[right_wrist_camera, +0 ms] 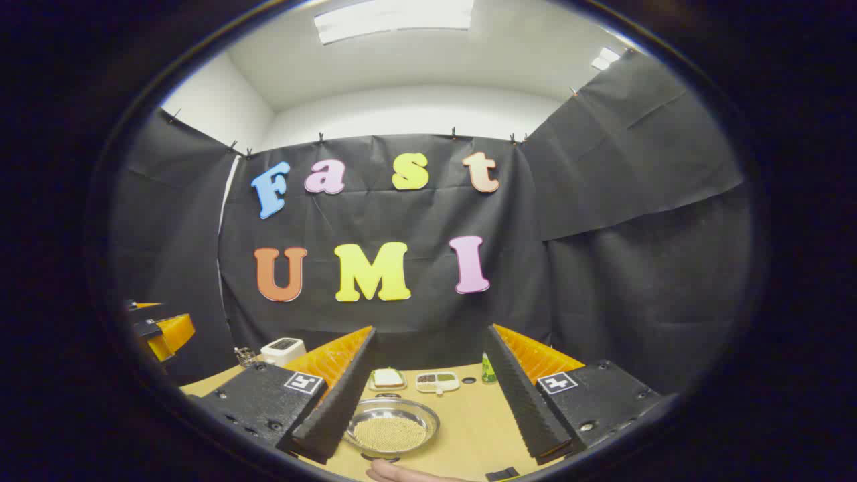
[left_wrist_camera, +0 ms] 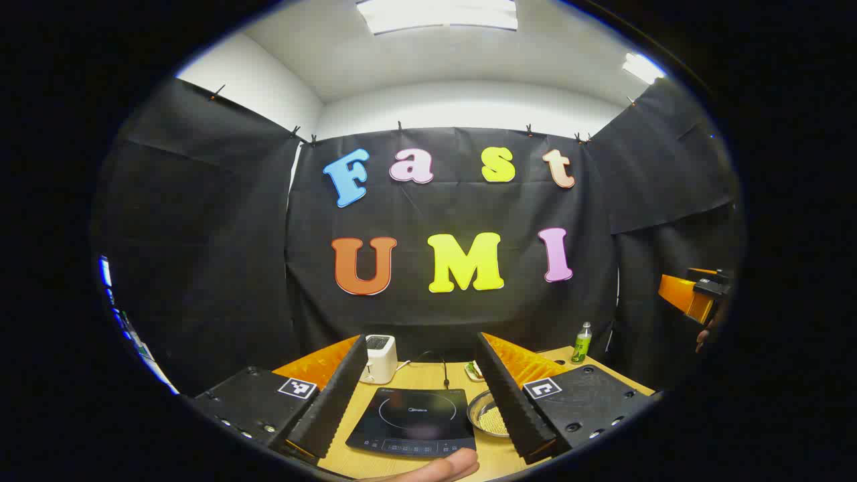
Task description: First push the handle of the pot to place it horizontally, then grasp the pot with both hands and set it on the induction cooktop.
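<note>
Left gripper (left_wrist_camera: 423, 402) held above the wooden table (left_wrist_camera: 492, 455), fingers spread wide and gripping nothing — black induction cooktop (left_wrist_camera: 414, 420) framed between them, white toaster (left_wrist_camera: 380, 359) behind, green bottle (left_wrist_camera: 581, 342) far right. Right gripper (right_wrist_camera: 428, 402) likewise spread and empty, over a steel pot (right_wrist_camera: 392, 427) holding pale grains, just right of the cooktop — small dishes (right_wrist_camera: 436, 381) beyond.

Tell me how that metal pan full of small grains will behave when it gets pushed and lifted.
The pan looks thin, shallow metal on a smooth wooden table, so it will probably slide easily when pushed. It holds loose grains and has a low rim, so tilting during a lift may spill them. Polished metal may be slippery between fingers.
</note>
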Available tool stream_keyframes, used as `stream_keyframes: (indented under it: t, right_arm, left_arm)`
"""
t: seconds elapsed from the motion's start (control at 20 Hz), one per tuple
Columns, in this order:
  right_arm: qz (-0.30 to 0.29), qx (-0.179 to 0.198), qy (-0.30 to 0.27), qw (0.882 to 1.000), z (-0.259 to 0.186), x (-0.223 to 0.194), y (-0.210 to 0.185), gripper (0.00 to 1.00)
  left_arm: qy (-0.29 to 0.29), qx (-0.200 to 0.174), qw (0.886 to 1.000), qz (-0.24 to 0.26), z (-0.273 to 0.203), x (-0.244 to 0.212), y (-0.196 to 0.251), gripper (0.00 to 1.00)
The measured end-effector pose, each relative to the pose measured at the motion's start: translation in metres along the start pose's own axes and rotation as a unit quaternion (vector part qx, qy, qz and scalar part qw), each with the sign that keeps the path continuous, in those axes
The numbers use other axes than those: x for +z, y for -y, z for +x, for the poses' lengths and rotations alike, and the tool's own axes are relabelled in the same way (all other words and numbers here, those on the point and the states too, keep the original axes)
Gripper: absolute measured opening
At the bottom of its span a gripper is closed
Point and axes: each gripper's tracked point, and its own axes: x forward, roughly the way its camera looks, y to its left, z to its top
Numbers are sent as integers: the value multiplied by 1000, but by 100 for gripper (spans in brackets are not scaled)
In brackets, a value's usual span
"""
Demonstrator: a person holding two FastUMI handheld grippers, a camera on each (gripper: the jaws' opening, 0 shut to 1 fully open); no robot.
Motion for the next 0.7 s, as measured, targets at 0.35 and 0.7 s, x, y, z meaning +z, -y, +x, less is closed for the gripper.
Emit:
stream_keyframes:
  t: [0.35,0.7]
  right_arm:
    - [8,2,-12,1000,4,-12,6,100]
    - [8,-5,-21,1000,14,-27,13,100]
  left_arm:
    - [-4,3,1000,3,-3,-6,-2,96]
    - [6,-6,1000,-12,-11,-1,-6,96]
